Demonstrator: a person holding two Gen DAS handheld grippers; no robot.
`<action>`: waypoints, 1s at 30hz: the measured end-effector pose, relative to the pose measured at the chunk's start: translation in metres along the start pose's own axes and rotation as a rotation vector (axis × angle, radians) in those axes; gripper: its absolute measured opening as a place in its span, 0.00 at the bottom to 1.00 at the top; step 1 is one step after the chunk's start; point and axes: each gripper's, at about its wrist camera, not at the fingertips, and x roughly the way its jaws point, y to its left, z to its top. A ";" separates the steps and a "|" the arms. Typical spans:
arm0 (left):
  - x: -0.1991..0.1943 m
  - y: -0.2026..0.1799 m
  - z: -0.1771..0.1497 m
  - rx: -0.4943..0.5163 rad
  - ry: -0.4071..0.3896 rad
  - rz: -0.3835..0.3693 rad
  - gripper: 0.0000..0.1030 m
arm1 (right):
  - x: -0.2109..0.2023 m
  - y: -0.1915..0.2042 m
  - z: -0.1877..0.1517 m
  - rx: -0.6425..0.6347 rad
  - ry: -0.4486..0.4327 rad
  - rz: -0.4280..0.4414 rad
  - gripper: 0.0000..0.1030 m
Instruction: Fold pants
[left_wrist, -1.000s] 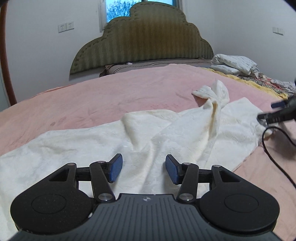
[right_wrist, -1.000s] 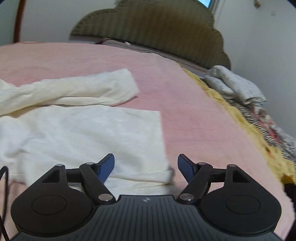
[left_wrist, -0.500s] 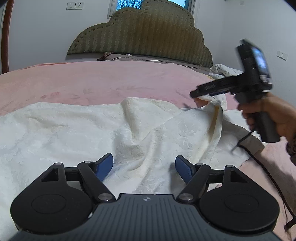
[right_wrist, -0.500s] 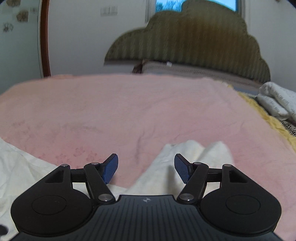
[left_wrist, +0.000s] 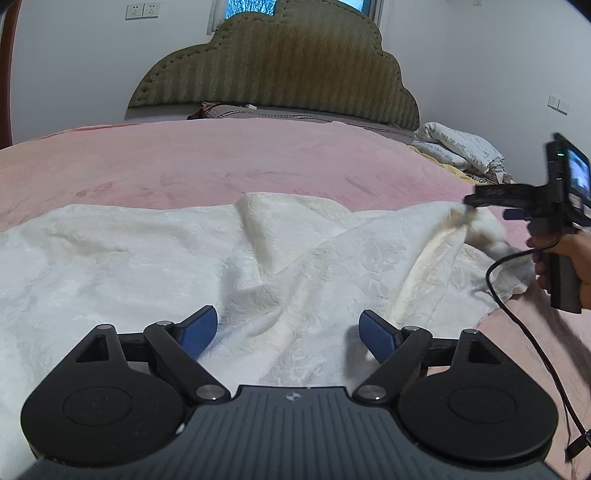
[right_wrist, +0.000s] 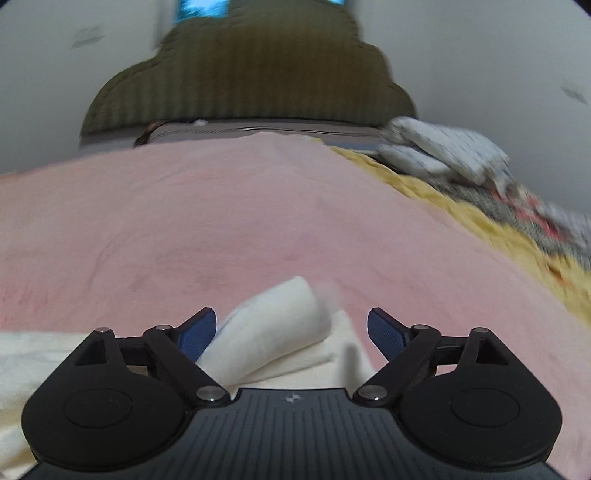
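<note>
Across the pink bedspread (left_wrist: 221, 162), below the headboard (left_wrist: 273, 70), our cream pants (left_wrist: 147, 258) lie rumpled. Nearer us than the headboard, our left gripper (left_wrist: 287, 328) hovers spread over them; our right gripper (right_wrist: 291, 330) gapes around a leg end.

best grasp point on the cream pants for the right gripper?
The bunched leg end, lying between the open jaws of the right gripper. Come straight forward and low over the pink bedspread: the cloth humps up there, giving a thick fold to pinch.
</note>
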 end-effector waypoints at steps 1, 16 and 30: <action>0.000 -0.001 0.000 0.001 0.001 0.001 0.84 | -0.006 -0.015 -0.001 0.094 -0.019 0.022 0.87; 0.002 -0.004 -0.001 0.016 0.008 0.008 0.87 | -0.005 -0.059 -0.039 0.702 0.306 0.637 0.88; 0.002 -0.005 -0.001 0.019 0.011 0.010 0.88 | 0.020 -0.046 -0.025 0.630 0.131 0.456 0.23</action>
